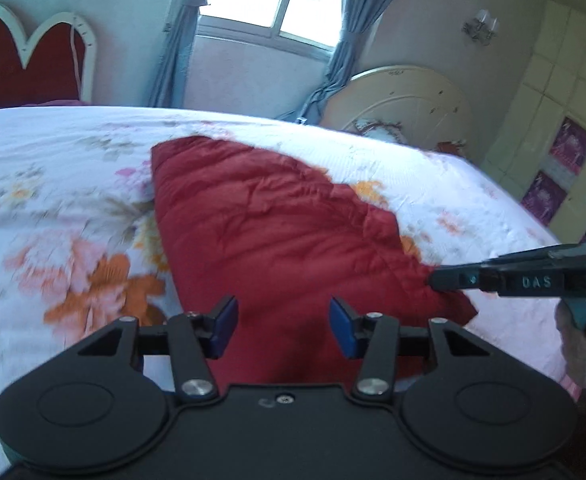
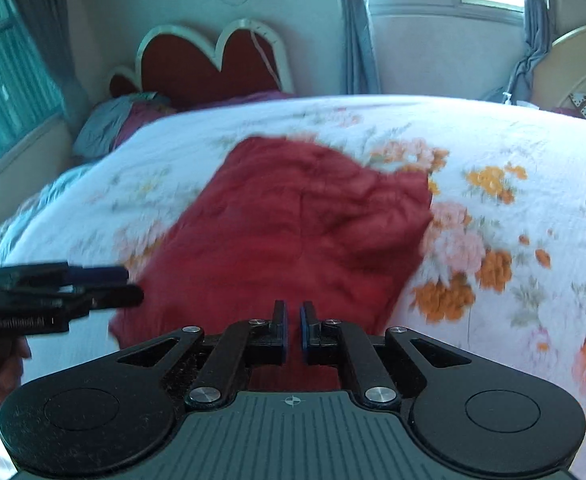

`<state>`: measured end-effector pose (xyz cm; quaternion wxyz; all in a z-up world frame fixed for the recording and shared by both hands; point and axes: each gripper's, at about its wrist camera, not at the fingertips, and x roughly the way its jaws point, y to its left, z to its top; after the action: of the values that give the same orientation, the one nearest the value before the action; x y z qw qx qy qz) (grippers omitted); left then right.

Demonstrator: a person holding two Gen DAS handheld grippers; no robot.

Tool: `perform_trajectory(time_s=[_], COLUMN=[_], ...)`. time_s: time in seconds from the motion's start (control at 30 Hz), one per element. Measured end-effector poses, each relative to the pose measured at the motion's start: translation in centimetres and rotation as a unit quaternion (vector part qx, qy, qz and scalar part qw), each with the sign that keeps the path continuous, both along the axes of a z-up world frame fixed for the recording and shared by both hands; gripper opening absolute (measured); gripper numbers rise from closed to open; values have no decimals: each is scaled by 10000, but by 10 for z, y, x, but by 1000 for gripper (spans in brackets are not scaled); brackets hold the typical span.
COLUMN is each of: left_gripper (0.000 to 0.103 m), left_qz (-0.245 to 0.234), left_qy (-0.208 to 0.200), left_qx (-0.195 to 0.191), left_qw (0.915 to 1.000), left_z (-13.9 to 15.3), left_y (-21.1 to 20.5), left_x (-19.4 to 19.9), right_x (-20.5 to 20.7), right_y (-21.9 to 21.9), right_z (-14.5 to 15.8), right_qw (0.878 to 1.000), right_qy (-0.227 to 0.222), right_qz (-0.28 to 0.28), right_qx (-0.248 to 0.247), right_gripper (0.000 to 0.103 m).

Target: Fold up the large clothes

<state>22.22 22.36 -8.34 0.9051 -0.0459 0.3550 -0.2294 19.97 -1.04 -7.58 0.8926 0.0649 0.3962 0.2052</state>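
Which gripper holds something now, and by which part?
The right gripper pinches the red garment at its near right edge; the left gripper is open, holding nothing.

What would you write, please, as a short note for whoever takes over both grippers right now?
Left gripper: open, holding nothing, over the near edge of the red garment.
Right gripper: nearly shut at the garment's near right corner; seen from the left wrist its tips meet the cloth, but whether it grips is unclear.
Garment: spread, creased, across the floral bed, near edge towards us.
Done: laid out; whether any fold is made I cannot tell.
Left: take the near left corner with the left gripper, then probably carry both corners to the far edge and finish folding.
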Motion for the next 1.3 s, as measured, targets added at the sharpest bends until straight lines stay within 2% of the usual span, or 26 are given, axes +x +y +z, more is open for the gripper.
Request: perform_trajectory(time_s=[0.07, 0.2, 0.37, 0.47, 0.53, 0.67, 0.8, 0.87, 0.9, 0.93, 0.97, 1.0, 1.03, 1.07, 1.13, 1.3], left_gripper=[48, 49, 49, 49, 46, 46, 46, 50, 68, 96, 103, 103, 103, 103, 103, 103], left_qz=[124, 364, 553, 653, 715, 781, 846, 886, 921, 1022, 1135, 1171, 1160, 1175, 1155, 1304], left_qy=[45, 75, 84, 101, 98, -237, -324, -338, -355, -428, -554, -653, -624, -523, -383, -588], left_qx=[252, 312, 428, 476, 525, 578, 566, 578, 565, 579, 624, 671, 710, 737, 689, 934], left_qw=[9996, 9988, 9975, 9967, 9960, 9950, 9943, 9938, 9935, 9922, 9900, 9887, 9887, 9890, 9902, 9853], left_z=[-11, -24, -25, -26, -19, 5, 17, 22, 24, 27, 30, 32, 34, 36, 39, 56], left_y=[-5, -1, -3, -5, -6, -13, -20, -23, -25, -26, -27, -29, -30, -31, -32, -42], left_x=[-5, -10, -16, -18, -23, -46, -64, -72, -77, -83, -90, -96, -100, -103, -111, -142], right_x=[-4, -3, 1, -2, -9, -33, -49, -56, -58, -63, -68, -73, -82, -93, -102, -135], right_y=[1, -2, 0, -1, -3, -9, -13, -14, -14, -13, -13, -14, -17, -20, -20, -24], right_z=[-13, -35, -46, -44, -32, -3, 5, 7, 8, 9, 10, 11, 13, 17, 21, 42], right_qw=[9999, 9993, 9993, 9994, 9995, 9993, 9990, 9991, 9991, 9989, 9986, 9981, 9968, 9951, 9951, 9939], right_qy=[124, 322, 328, 321, 248, -123, -174, -167, -161, -157, -143, -149, -322, -578, -512, -538], right_qz=[-14, -109, -112, -102, -184, -184, -237, -283, -343, -419, -509, -603, -725, -806, -830, -931], right_qx=[-63, 170, 142, 108, 119, 312, 332, 275, 201, 106, 13, -33, -12, 2, -171, -242], right_gripper=[6, 6, 6, 6, 6, 6, 6, 6, 6, 6, 23, 81, 103, 103, 103, 103])
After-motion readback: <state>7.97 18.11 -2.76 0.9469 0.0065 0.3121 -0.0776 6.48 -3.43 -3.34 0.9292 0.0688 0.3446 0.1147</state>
